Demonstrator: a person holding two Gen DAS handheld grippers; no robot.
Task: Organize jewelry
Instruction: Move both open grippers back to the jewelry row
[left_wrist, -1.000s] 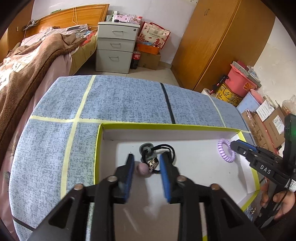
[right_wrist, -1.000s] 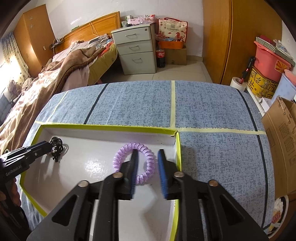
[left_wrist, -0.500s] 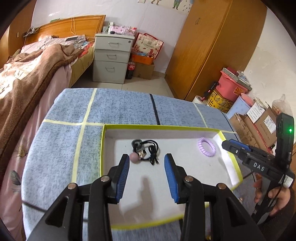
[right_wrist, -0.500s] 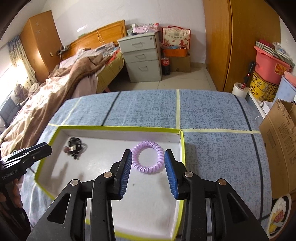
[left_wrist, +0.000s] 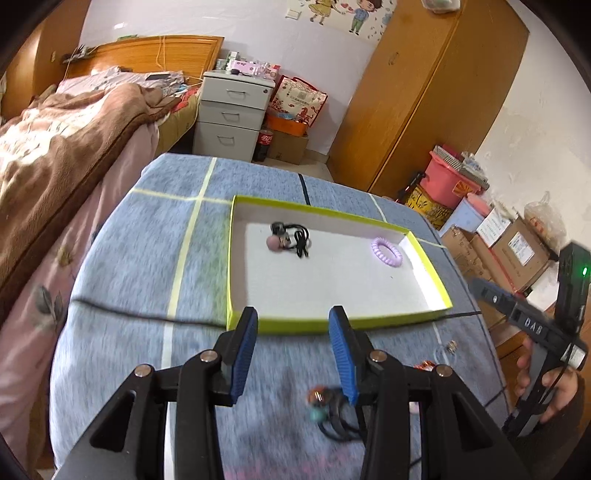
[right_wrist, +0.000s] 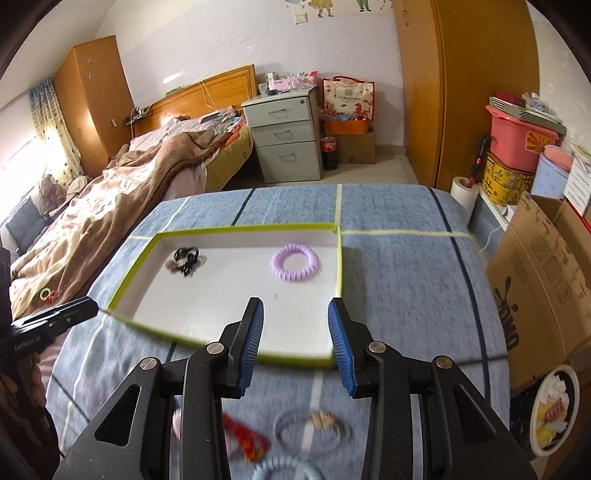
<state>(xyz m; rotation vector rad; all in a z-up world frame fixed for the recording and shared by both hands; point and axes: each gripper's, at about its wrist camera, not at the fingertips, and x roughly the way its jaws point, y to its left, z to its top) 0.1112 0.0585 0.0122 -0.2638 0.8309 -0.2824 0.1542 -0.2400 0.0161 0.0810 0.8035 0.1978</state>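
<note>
A white tray with a yellow-green rim (left_wrist: 340, 321) (right_wrist: 221, 341) lies on the blue cloth table. Inside it are a black hair tie with a pink bead (left_wrist: 286, 240) (right_wrist: 186, 258) at the left and a purple spiral hair ring (left_wrist: 386, 252) (right_wrist: 295, 262) at the right. My left gripper (left_wrist: 293, 314) hangs open over the tray's near rim, nothing between its pads. My right gripper (right_wrist: 295, 306) is also open and empty, above the tray's near right part. Loose pieces lie on the cloth below the grippers: a beaded black tie (left_wrist: 325, 406), a red piece (right_wrist: 245, 439), a clear bangle (right_wrist: 314, 428), a pale blue spiral ring (right_wrist: 284, 469).
A bed with a brown blanket (left_wrist: 55, 147) runs along the table's left side. Cardboard boxes (right_wrist: 535, 277) and a pink bin (right_wrist: 517, 136) crowd the right. A grey drawer unit (right_wrist: 288, 140) and a wooden wardrobe (left_wrist: 424, 92) stand behind. A thin black cable (left_wrist: 129, 312) crosses the cloth.
Both grippers drew back and up from inside the tray, and their jaws widened. The black hair tie and the purple ring stayed in the tray. Loose pieces came into view below.
</note>
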